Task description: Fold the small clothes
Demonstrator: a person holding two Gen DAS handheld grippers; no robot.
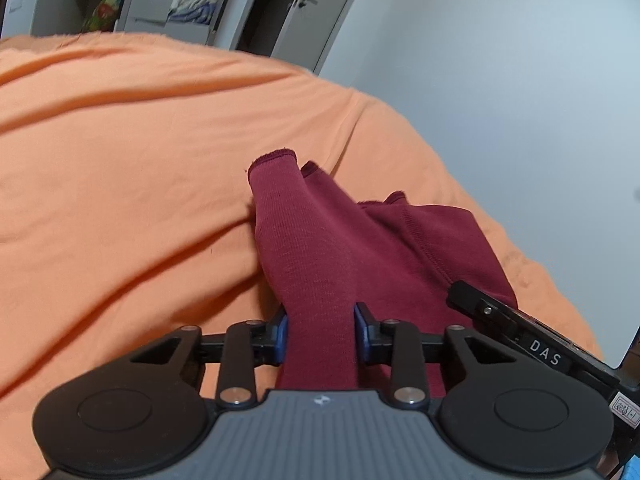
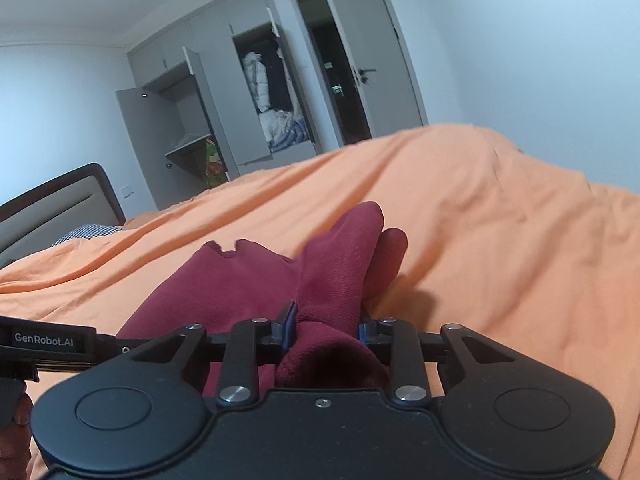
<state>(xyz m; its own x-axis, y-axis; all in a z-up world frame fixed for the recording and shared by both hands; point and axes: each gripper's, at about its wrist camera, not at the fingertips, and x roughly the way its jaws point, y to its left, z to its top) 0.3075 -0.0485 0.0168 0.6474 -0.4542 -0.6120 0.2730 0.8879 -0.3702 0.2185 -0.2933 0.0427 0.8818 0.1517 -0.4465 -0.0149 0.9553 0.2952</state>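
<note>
Firmly pinched, on both sides: blue pads [image 1: 282,330] of the left gripper [image 1: 320,330] closed onto a ribbed band of the maroon garment [image 1: 320,240]; pads [image 2: 289,322] of the right gripper [image 2: 326,326] closed likewise onto a bunched fold of the same cloth [image 2: 240,280]; no daylight between pad and fabric in either view. Outward from the left pinch, a tube of knit running forward to a raw-edged opening [image 1: 272,158], most likely a cuff or leg end, with the rest of the piece heaped to the right of it. Outward from the right pinch, a rounded lobe of cloth [image 2: 352,248] standing up, a notched edge to its left, all loosely crumpled. Underneath, an orange bedsheet [image 1: 120,160], wrinkled, soft. Beyond, an open wardrobe [image 2: 256,92] and a door, well apart from the work.

Judged as the spreading stage, before any fold. To do it well: draw the two grips apart until the cloth goes taut between them; lift enough to shake out the heap; lay flat, seams aligned, before creasing. Risk, probably, of dragging the sheet along if kept too low; whether either pinch also catches sheet underneath, impossible to tell.
</note>
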